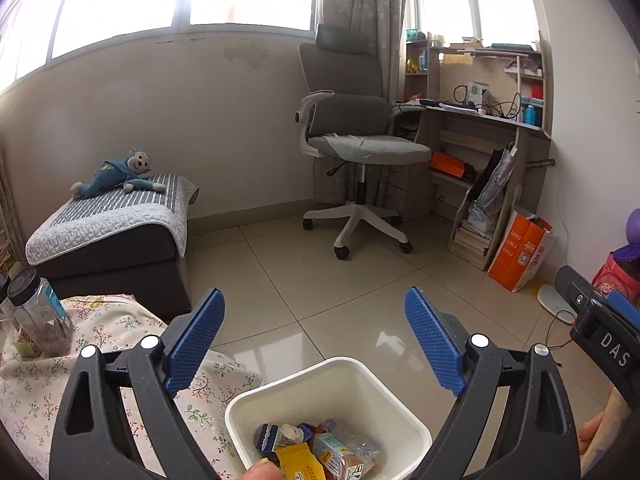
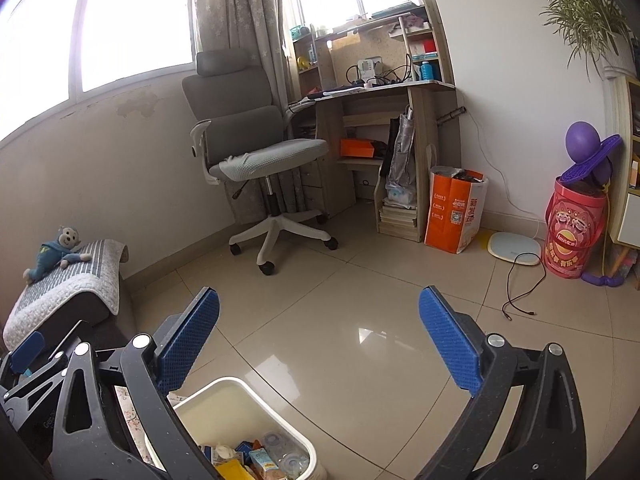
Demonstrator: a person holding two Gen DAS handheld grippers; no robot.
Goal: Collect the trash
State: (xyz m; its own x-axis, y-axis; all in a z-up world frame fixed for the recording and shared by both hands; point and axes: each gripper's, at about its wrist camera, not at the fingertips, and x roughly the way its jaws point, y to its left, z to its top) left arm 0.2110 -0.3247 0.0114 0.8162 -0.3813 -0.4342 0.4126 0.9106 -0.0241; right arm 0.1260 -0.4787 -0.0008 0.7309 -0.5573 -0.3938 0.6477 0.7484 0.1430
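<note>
A white bin stands on the tiled floor beside the cloth-covered table's corner, holding light, crinkly wrappers and small cartons. Left gripper and right gripper hover above, jaws apart and empty. The bin's stiff rim looks the best place to grasp.

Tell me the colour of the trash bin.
White; the trash bin shows best in the left wrist view.

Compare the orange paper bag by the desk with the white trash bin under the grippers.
The orange paper bag is printed and soft-sided; the white trash bin is plain and rigid. The bag stands against the desk far across the floor; the bin sits right below both open grippers. The bin shows cartons and wrappers; the bag's contents are unclear. Both stand upright, open-topped.
</note>
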